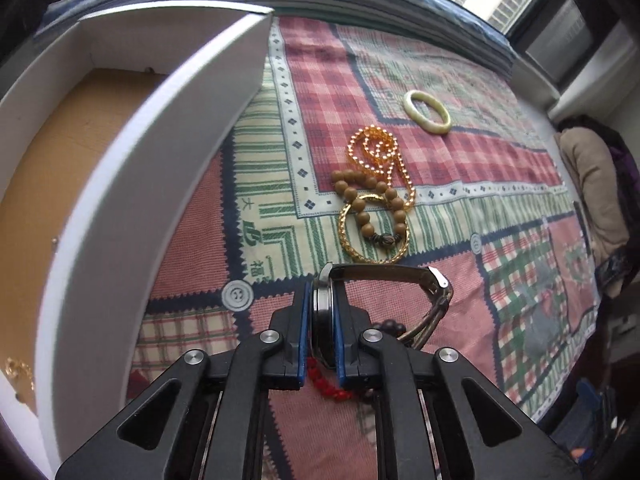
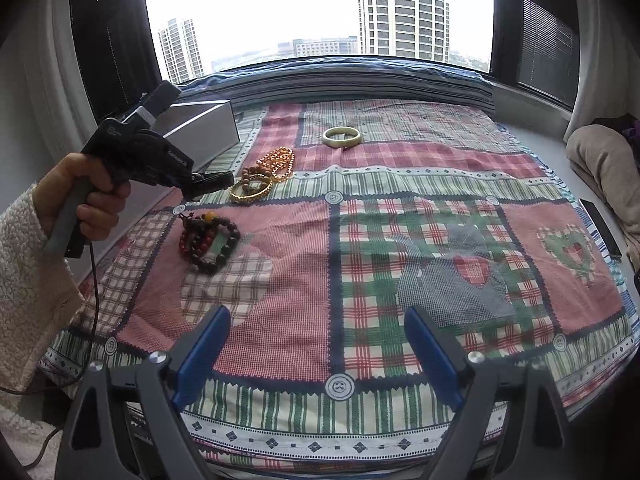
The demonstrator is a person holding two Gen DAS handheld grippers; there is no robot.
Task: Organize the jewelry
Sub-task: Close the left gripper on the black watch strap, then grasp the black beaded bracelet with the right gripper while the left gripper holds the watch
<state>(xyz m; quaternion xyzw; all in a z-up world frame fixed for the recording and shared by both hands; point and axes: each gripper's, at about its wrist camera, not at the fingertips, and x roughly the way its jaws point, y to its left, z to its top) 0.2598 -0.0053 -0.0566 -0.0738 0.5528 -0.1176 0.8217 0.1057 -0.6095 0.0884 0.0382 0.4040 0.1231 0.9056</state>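
**Watch held beside the white box, jewelry spread on the patchwork cloth**

The patchwork cloth (image 2: 360, 240) covers the surface below the window, and everything here is placed relative to the white box (image 1: 120, 184) — an open cardboard box with a brown floor that stands along the cloth's left edge. A small gold piece (image 1: 18, 372) lies inside the box at its near corner.

The left gripper (image 1: 322, 320) hovers just right of the box's near wall, its jaws clamped on the case of a watch (image 1: 322, 312); the dark strap loops out to the right, clear of the cloth. In the right wrist view the person's left hand (image 2: 86, 196) grips the tool's handle next to the box.

The right gripper (image 2: 316, 344) hangs well to the right of the box over the near part of the cloth — its jaws stand wide apart with nothing between them.

Right of the box and beyond the watch, a gold bangle (image 1: 374, 230), a brown wooden-bead bracelet (image 1: 372, 200) and an amber bead strand (image 1: 378, 156) lie overlapping. Farther from the box sits a pale jade bangle (image 1: 427, 112), alone. Nearer, a heap of dark and red bead bracelets (image 2: 208, 242) rests beside the box's near end.
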